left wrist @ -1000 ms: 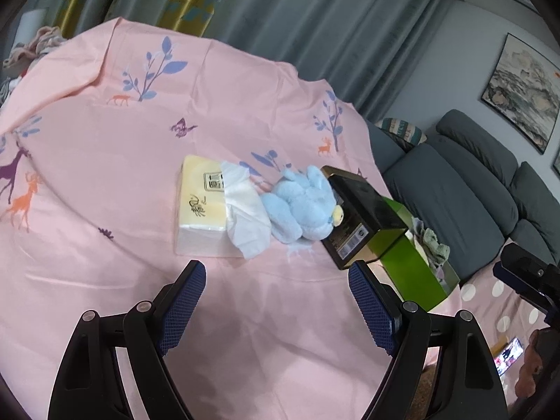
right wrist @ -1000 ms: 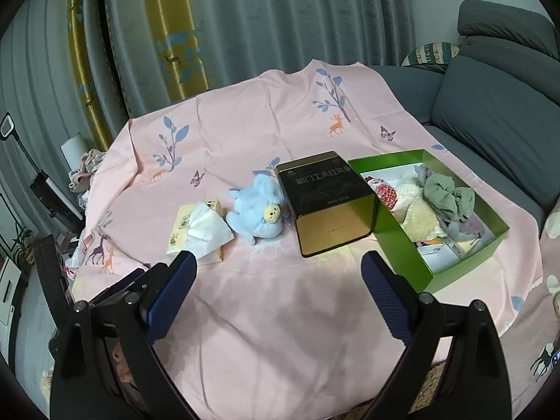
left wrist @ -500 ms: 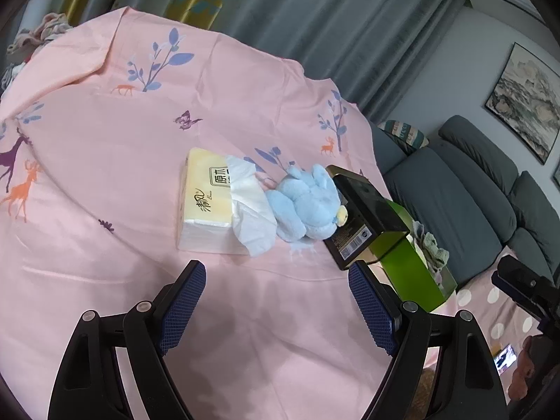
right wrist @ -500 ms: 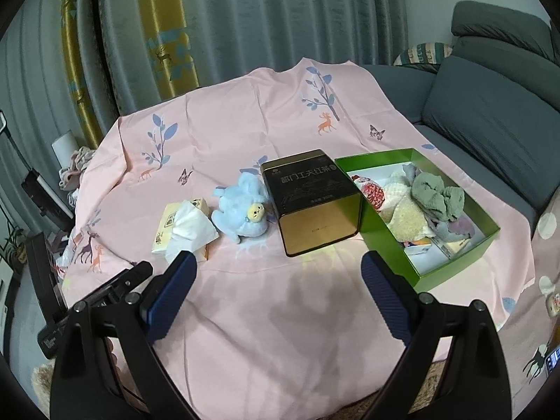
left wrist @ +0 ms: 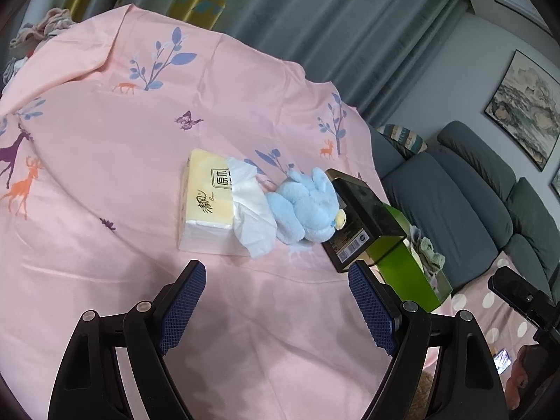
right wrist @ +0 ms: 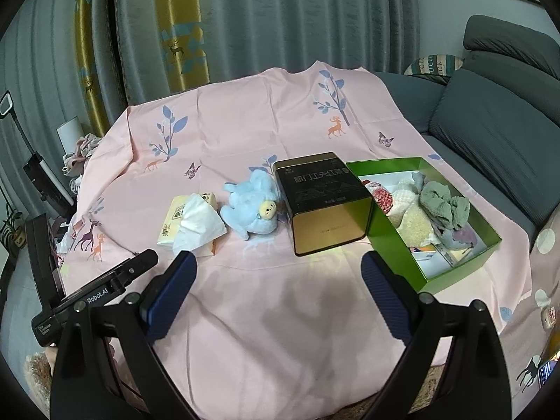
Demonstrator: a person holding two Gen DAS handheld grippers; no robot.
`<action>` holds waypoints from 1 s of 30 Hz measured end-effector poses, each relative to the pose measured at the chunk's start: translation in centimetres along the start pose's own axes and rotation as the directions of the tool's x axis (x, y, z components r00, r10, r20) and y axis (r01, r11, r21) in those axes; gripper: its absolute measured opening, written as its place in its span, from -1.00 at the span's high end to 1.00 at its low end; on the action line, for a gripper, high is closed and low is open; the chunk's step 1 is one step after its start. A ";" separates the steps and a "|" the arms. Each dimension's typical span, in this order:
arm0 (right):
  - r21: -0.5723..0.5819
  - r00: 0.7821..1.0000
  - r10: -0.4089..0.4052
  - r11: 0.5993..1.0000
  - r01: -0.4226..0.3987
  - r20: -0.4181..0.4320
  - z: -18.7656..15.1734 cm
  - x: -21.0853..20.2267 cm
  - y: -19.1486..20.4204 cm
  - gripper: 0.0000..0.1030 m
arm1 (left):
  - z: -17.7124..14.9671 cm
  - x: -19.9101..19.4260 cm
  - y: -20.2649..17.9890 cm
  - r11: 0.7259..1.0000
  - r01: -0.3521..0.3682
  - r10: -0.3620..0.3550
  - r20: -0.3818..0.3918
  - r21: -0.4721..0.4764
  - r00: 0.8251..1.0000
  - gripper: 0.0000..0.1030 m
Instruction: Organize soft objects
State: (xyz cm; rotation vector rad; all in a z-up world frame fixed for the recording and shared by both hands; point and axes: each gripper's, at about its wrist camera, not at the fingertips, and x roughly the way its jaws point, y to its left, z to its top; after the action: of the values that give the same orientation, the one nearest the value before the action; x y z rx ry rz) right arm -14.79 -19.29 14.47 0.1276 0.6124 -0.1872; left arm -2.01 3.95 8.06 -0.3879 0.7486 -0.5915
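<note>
A table draped in a pink cloth (right wrist: 280,315) printed with deer, leaves and butterflies fills both wrist views, with grey curtains (right wrist: 280,17) behind it and a grey sofa (right wrist: 490,122) to the right.

Going left to right across the table in the right wrist view: a yellow tissue pack (right wrist: 173,222) lies flat with a white tissue (right wrist: 197,222) puffed out of its top. Just beside it to the right lies a light blue plush toy (right wrist: 253,206), its small yellow face turned toward the viewer. The toy's right side touches or nearly touches a dark and gold tin box (right wrist: 323,206) standing upright. Next to the tin sits an open green box (right wrist: 488,246), already holding several soft things, among them a cream plush (right wrist: 413,224) and a grey-green cloth (right wrist: 442,206).

The left gripper (left wrist: 276,297) hovers above bare cloth near the table's front, jaws spread wide with nothing between them. The tissue pack (left wrist: 204,206) and the plush toy (left wrist: 304,206) lie ahead of it, apart from its blue pads (left wrist: 182,308), the toy toward its right finger.

The right gripper (right wrist: 278,280) also hangs over bare cloth, jaws spread wide and empty. The toy lies ahead and slightly left of its centre, the tin straight ahead, the green box ahead to the right. Neither gripper touches anything.
</note>
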 end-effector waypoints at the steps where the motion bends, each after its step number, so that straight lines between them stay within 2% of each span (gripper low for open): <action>1: 0.001 1.000 0.002 1.000 -0.002 -0.001 0.0 0.0 0.1 -0.85 | 0.0 0.0 0.0 1.000 0.001 -0.001 -0.002 0.001 1.000 -0.63; 22: 0.012 0.998 0.049 0.999 -0.048 -0.032 0.1 2.9 0.5 -0.91 | 0.3 0.2 0.3 1.000 -0.018 0.018 -0.008 0.004 1.000 -0.63; 30: 0.066 0.996 0.074 0.995 -0.071 -0.046 0.6 4.7 -0.2 -0.91 | 0.2 0.8 0.4 0.999 -0.030 0.031 -0.016 0.028 0.999 -0.63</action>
State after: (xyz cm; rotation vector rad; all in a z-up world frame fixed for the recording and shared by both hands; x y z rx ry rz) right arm -10.67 -20.22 12.22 0.2173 0.6486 -0.1337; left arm -1.30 3.82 7.54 -0.3462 0.7603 -0.5761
